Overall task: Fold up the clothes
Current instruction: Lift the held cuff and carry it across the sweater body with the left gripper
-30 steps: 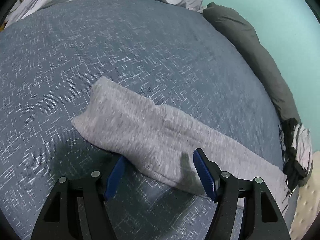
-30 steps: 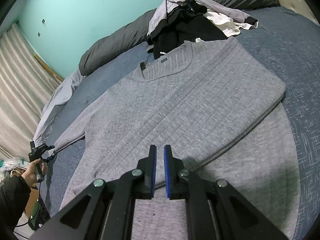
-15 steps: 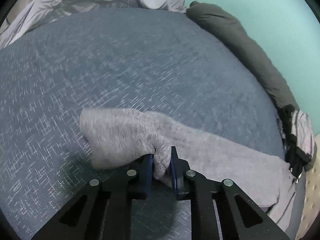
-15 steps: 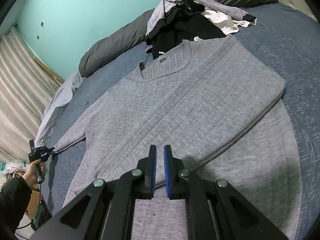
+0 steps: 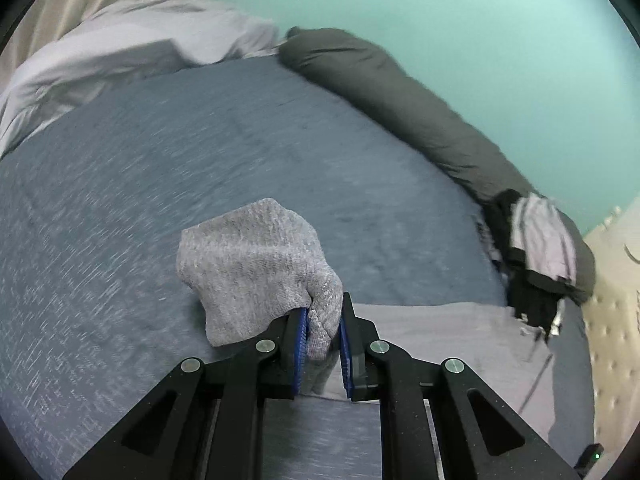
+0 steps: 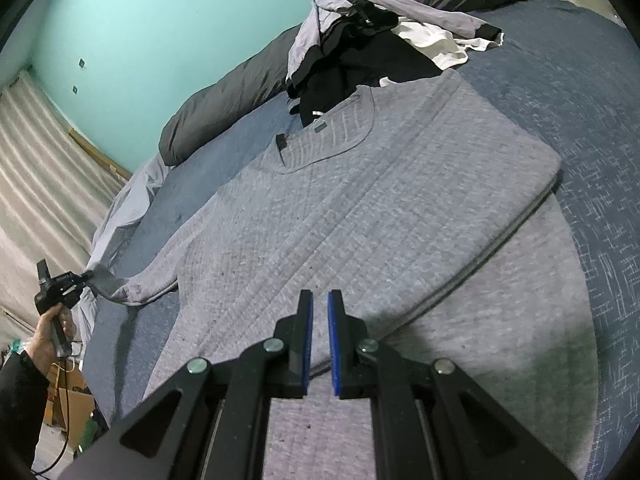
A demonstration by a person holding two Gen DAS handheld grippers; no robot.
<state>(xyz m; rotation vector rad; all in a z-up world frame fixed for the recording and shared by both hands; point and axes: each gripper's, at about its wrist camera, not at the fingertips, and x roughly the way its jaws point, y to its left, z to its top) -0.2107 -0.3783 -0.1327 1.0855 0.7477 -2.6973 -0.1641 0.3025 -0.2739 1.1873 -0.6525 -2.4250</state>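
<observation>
Grey sweater spread flat on bed.
Left claw clamped on sleeve cuff, just closed; right claw closed, empty, above hem.

I am working in a bedroom of a home. I am looking over a wide bed with a blue cover, and a long dark bolster is lying along its far edge, against a turquoise wall. A padded cream headboard is standing at one end. A pale duvet is bunching at the other end, near striped curtains. Loose clothes are piling on the bed, and a cardboard box is sitting on the floor.
</observation>
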